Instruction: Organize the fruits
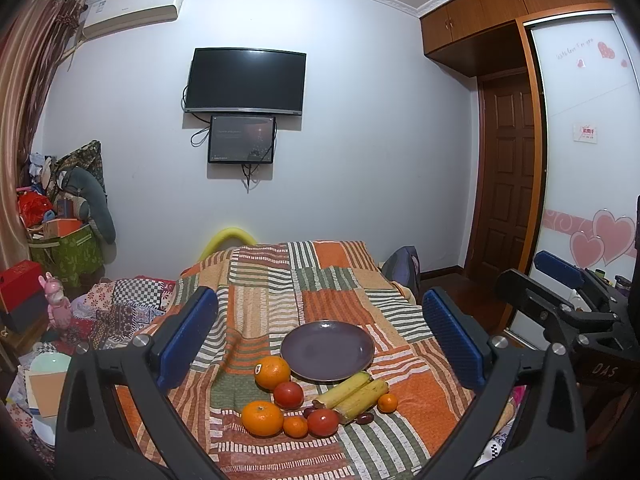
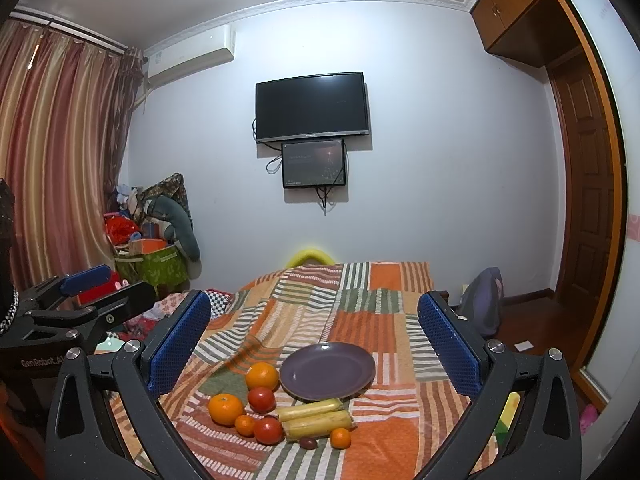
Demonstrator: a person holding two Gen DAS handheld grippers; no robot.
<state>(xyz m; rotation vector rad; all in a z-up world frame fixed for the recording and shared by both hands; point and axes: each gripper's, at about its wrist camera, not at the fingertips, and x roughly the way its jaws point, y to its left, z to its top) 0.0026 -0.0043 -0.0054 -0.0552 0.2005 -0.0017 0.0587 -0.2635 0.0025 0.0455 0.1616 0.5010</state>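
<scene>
Both the left claw (image 1: 320,344) and the right claw (image 2: 314,344) hang released and hold nothing, above the bed (image 1: 344,272). The fruits (image 1: 316,400) lie loose on the blanket, just before the empty plate (image 1: 327,350), some touching. Risk: round pieces may roll on the soft, creased cover if nudged; the plate may tilt under uneven loading.

Left gripper (image 1: 320,336) and right gripper (image 2: 314,340): bodies cropped by the lower frame edge. Dark small fruit (image 1: 309,412): partly hidden behind tomato (image 1: 322,422); type indeterminable.
</scene>
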